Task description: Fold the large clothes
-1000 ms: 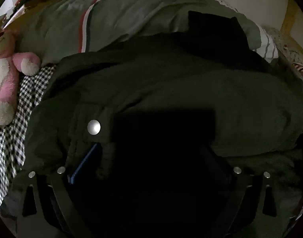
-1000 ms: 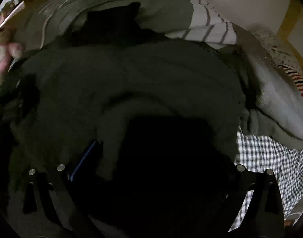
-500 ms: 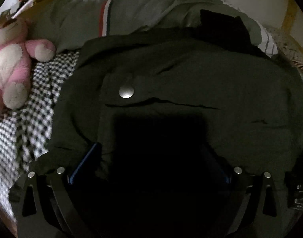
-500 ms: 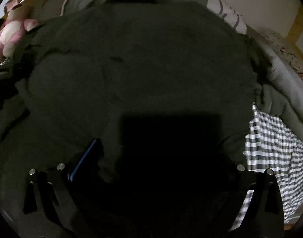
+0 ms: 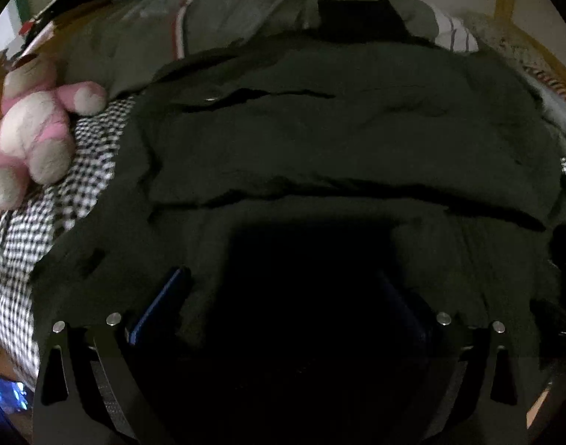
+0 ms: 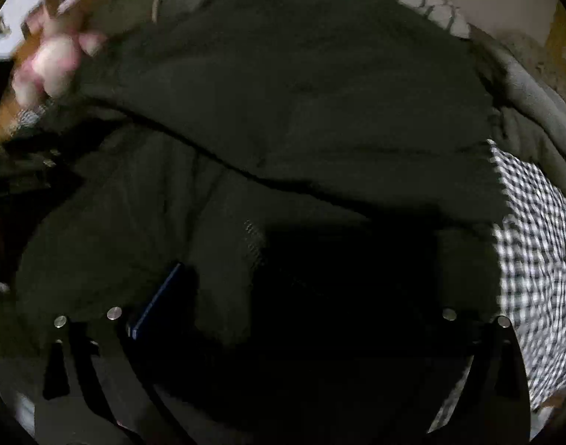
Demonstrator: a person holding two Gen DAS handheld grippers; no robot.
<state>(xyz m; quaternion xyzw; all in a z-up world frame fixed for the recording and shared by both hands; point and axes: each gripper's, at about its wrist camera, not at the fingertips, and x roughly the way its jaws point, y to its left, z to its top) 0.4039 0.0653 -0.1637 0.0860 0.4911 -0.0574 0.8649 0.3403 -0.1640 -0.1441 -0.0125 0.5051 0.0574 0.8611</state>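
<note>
A large dark green jacket [image 5: 338,141] lies folded over itself on a checked bedsheet; a fold edge runs across the middle of it. It also fills the right wrist view [image 6: 301,111]. My left gripper [image 5: 283,296] stands just above the near layer of the jacket with its blue-padded fingers [image 5: 160,304] wide apart and nothing between them. My right gripper [image 6: 283,296] hangs over the jacket's near right part, one blue finger [image 6: 156,304] showing at the left, the other lost in shadow. The middle between both pairs of fingers is black shadow.
A pink and white plush toy [image 5: 34,137] lies at the left on the black-and-white checked sheet [image 5: 60,222]. A grey striped quilt [image 5: 171,29] is bunched behind the jacket. The checked sheet shows at the right in the right wrist view [image 6: 535,259], with grey bedding [image 6: 535,104] behind.
The near half of the jacket has been carried over and laid down on the far half. Both grippers have pulled back toward me and let go of the cloth.
</note>
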